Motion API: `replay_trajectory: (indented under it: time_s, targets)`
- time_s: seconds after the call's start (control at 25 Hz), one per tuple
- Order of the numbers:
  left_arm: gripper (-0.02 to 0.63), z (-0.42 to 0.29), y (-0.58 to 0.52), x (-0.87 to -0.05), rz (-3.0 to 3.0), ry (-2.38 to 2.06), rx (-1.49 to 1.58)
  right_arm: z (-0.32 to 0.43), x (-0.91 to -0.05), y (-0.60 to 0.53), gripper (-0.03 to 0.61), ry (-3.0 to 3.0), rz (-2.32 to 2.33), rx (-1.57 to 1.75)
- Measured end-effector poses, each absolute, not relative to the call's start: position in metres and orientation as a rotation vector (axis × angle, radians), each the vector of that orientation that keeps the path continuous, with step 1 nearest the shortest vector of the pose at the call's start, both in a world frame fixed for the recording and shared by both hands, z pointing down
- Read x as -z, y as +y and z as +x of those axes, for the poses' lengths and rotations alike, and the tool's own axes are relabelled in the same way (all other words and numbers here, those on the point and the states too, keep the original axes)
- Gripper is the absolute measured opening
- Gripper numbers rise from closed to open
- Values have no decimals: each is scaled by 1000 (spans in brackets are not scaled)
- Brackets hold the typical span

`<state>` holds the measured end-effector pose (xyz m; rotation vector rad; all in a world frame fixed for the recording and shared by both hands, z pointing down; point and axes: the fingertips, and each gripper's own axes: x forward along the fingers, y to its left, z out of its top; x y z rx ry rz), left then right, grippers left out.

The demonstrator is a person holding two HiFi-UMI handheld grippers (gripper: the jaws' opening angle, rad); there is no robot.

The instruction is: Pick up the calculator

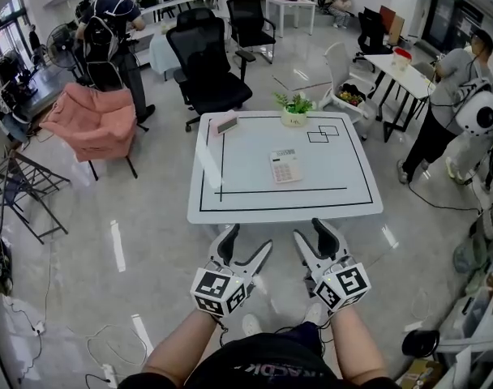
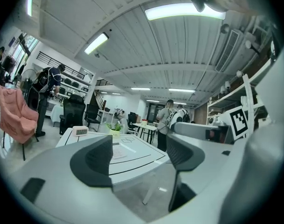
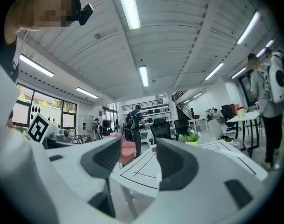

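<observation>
A white calculator (image 1: 285,166) lies flat near the middle of the white table (image 1: 230,209), inside its black outline. In the left gripper view the calculator (image 2: 117,154) shows as a thin pale slab on the tabletop. My left gripper (image 1: 246,247) hangs in front of the table's near edge, short of it, jaws apart and empty. Beside it my right gripper (image 1: 310,238) is also held before that edge with nothing between its jaws. Both point level toward the table (image 3: 146,169).
A small white clock (image 1: 226,123) sits at the table's far left and a potted plant (image 1: 295,109) at the far edge. A black office chair (image 1: 204,67) and a pink chair (image 1: 92,120) stand beyond. People (image 1: 453,96) work at the right and back.
</observation>
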<state>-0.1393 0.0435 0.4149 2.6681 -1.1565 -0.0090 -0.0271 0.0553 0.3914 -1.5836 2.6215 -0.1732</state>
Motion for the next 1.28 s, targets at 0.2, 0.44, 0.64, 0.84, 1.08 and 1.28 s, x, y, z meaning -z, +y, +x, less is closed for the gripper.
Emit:
replay_trajectory:
  time_s: [0.2,0.44,0.64,0.84,1.08,1.28]
  targets:
    - [374,-145,40,-417,2684,-1158,-22,-25,-391,46,270,2604,-1585,187]
    - [382,-146,24,-422,2665,-1175,-39,-26,-395,25,270,2628,-1549,209]
    - [385,-135,-4,-425,2646,-1189,-43,-19,-400,-5,269,2660,-1515,220]
    - [388,-112,-47,-434,2616,-1215,-60,2,-412,-52,270,2700,-1472,238]
    - [394,-76,-110,-448,2571,-1239,-78,33,-426,-123,269,2754,-1406,267]
    - [400,-56,-159,-456,2527,-1270,-83,53,-444,-178,270,2801,-1360,311]
